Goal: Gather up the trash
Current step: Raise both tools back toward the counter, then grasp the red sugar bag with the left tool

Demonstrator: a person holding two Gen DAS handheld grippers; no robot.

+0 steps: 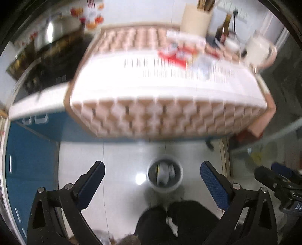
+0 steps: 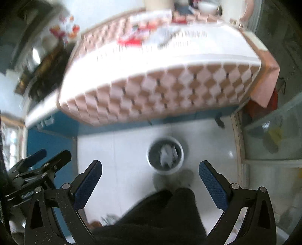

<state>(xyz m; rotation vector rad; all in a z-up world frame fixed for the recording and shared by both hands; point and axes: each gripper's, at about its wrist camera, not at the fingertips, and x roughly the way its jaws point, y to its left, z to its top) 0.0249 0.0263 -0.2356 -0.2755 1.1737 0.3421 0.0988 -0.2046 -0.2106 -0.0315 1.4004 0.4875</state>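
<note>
A white trash bin (image 1: 165, 176) stands on the tiled floor below me, with crumpled wrappers inside; it also shows in the right wrist view (image 2: 165, 155). My left gripper (image 1: 152, 167) is open and empty, high above the bin. My right gripper (image 2: 150, 166) is open and empty, also above the bin. Red and white wrappers (image 1: 174, 54) lie on the table with the checked cloth (image 1: 160, 116); they show blurred in the right wrist view (image 2: 135, 36).
The table (image 2: 151, 99) hangs over the floor ahead. A cream holder (image 1: 196, 17), a dark bottle (image 1: 224, 28) and a glass jug (image 1: 258, 50) stand at its back. Blue cabinets (image 1: 28, 154) are left, a glass panel (image 2: 273, 132) right. Dark trouser legs (image 2: 160, 216) are below.
</note>
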